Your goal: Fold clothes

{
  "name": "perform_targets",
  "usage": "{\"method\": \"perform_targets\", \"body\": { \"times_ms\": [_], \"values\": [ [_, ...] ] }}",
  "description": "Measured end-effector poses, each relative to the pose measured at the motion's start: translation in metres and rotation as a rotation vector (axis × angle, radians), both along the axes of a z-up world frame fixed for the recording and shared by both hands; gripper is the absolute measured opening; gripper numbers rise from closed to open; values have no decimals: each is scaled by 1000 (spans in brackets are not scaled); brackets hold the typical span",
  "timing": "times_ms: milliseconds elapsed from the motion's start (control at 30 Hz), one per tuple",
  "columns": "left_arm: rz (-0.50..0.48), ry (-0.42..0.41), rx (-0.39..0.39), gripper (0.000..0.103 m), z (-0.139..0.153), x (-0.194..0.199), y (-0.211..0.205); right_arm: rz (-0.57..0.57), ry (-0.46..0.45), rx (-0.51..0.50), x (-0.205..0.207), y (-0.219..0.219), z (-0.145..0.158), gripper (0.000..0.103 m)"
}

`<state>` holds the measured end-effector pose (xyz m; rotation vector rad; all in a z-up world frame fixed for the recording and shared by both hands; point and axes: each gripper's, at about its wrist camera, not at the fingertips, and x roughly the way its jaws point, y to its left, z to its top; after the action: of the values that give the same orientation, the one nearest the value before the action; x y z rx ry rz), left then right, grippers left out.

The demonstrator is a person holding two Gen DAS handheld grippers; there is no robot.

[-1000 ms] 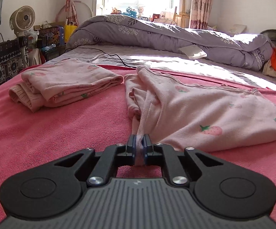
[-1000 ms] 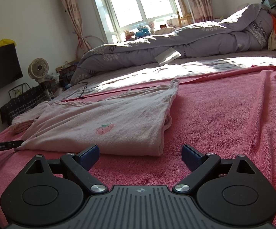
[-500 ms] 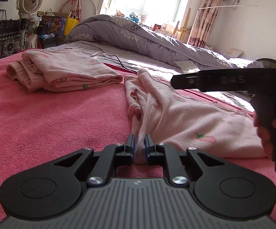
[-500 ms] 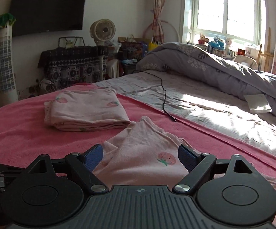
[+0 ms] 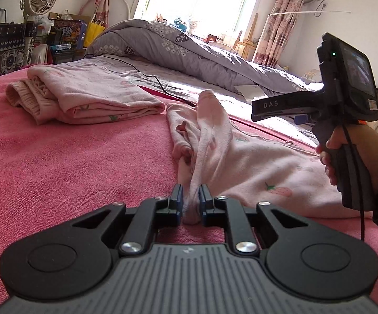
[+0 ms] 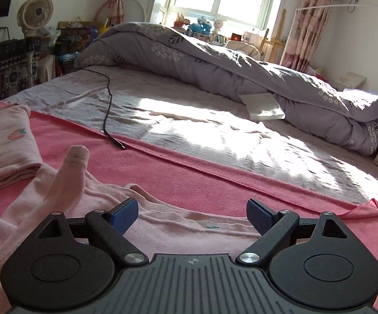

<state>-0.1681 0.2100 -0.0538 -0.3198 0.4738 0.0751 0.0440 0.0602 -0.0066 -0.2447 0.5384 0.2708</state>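
A pale pink strawberry-print garment (image 5: 254,167) lies partly folded on the pink blanket (image 5: 71,170). My left gripper (image 5: 190,201) is shut on a bunched edge of it, close to the blanket. My right gripper (image 6: 192,216) is open and empty, held above the garment's far part (image 6: 178,225); a rumpled sleeve (image 6: 68,180) sticks up to its left. The right gripper also shows in the left wrist view (image 5: 301,117), held by a hand at the right. A folded pink garment (image 5: 84,96) lies at the left, also in the right wrist view (image 6: 3,146).
A grey quilt (image 6: 215,60) is heaped along the bed's far side, with a white book (image 6: 263,106) beside it. A black cable (image 6: 107,115) runs across the grey sheet to the blanket's edge. A fan (image 5: 38,0) and cluttered shelves stand at the left wall.
My right gripper has swung from the garment's right side to above its far part, still open. My left gripper keeps its hold and has barely moved.
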Motion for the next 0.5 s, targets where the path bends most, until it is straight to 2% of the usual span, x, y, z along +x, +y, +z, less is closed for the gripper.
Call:
{"method": "perform_targets", "body": {
  "times_ms": [67, 100, 133, 200, 267, 367, 500],
  "values": [
    [0, 0, -1, 20, 0, 0, 0, 78, 9, 76, -9, 0, 11, 84],
    [0, -1, -1, 20, 0, -1, 0, 127, 18, 101, -15, 3, 16, 75],
    [0, -1, -1, 20, 0, -1, 0, 193, 23, 82, -24, 15, 20, 62],
    [0, -1, -2, 20, 0, 0, 0, 319, 23, 32, -42, 39, 25, 56],
    [-1, -3, -6, 20, 0, -1, 1, 395, 9, -14, -56, 59, 22, 54],
    [-4, -4, -12, 20, 0, -2, 1, 399, 23, -73, -56, 84, 11, 52],
    [-6, -7, -16, 20, 0, -2, 2, 309, 146, 5, -29, 78, -7, 32]
  ]
}}
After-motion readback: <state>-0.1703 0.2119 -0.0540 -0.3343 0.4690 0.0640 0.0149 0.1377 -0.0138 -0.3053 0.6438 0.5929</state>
